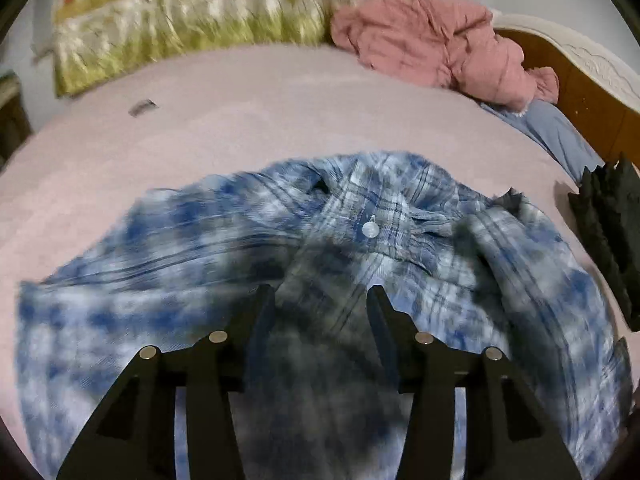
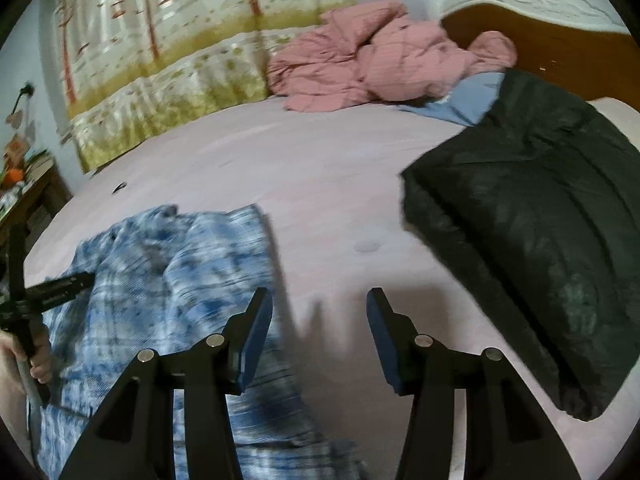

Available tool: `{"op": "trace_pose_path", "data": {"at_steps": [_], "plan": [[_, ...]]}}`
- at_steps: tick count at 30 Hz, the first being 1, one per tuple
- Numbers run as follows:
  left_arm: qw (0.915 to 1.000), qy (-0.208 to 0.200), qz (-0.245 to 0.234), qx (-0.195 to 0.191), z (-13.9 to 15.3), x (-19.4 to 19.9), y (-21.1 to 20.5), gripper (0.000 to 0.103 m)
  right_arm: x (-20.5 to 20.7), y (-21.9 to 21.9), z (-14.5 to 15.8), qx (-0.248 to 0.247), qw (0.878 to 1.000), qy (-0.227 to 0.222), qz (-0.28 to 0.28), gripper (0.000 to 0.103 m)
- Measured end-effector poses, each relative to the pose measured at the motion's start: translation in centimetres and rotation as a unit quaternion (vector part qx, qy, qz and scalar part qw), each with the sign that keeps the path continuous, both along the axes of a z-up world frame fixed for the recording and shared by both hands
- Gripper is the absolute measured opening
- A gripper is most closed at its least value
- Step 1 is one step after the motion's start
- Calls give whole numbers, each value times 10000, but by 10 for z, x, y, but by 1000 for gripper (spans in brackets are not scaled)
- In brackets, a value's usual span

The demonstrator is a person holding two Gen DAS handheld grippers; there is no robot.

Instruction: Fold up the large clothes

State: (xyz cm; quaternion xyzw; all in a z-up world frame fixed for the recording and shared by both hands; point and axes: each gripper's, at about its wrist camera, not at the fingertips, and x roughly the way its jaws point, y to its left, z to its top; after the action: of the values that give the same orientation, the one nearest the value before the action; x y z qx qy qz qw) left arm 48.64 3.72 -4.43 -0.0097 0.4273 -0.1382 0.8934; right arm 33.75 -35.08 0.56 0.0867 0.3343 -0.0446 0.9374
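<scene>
On the pink bedsheet (image 1: 240, 120) lies a blue plaid shirt (image 1: 360, 216), rumpled, its white button (image 1: 370, 231) facing up near the collar. Above it the left gripper (image 1: 320, 300) tilts steeply downward, its 2 jaws apart with nothing between them, the shirt's cloth beneath the tips and blurred. From the right wrist view, the left gripper (image 2: 82, 280) reaches over the shirt's (image 2: 192, 264) left part, and a hand (image 2: 38, 364) wraps its handle at the frame's left edge. Further right the right gripper (image 2: 320, 300) slants down over bare sheet just beside the shirt's edge, jaws apart and empty. A folded black garment (image 2: 528, 248) lies to its right, a crumpled pink garment (image 2: 380, 68) by the headboard (image 2: 560, 28).
</scene>
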Motion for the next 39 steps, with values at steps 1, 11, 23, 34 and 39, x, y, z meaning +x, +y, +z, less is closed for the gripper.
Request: {"op": "trace_pose_path", "data": {"at_steps": [1, 11, 23, 34, 39], "plan": [[9999, 108, -8, -76, -4, 8, -1, 46, 0, -5, 0, 42, 10000, -13, -82, 51], [9940, -998, -323, 308, 24, -35, -11, 1, 15, -3, -9, -80, 9998, 173, -32, 52], [9663, -1918, 1302, 1119, 121, -163, 81, 1, 61, 28, -45, 138, 9918, 1021, 757, 52], [9919, -386, 1191, 189, 15, -137, 141, 42, 64, 22, -33, 203, 9935, 760, 826, 52], [9934, 88, 1050, -463, 12, -98, 157, 66, 110, 28, -21, 439, 9889, 1026, 985, 65]]}}
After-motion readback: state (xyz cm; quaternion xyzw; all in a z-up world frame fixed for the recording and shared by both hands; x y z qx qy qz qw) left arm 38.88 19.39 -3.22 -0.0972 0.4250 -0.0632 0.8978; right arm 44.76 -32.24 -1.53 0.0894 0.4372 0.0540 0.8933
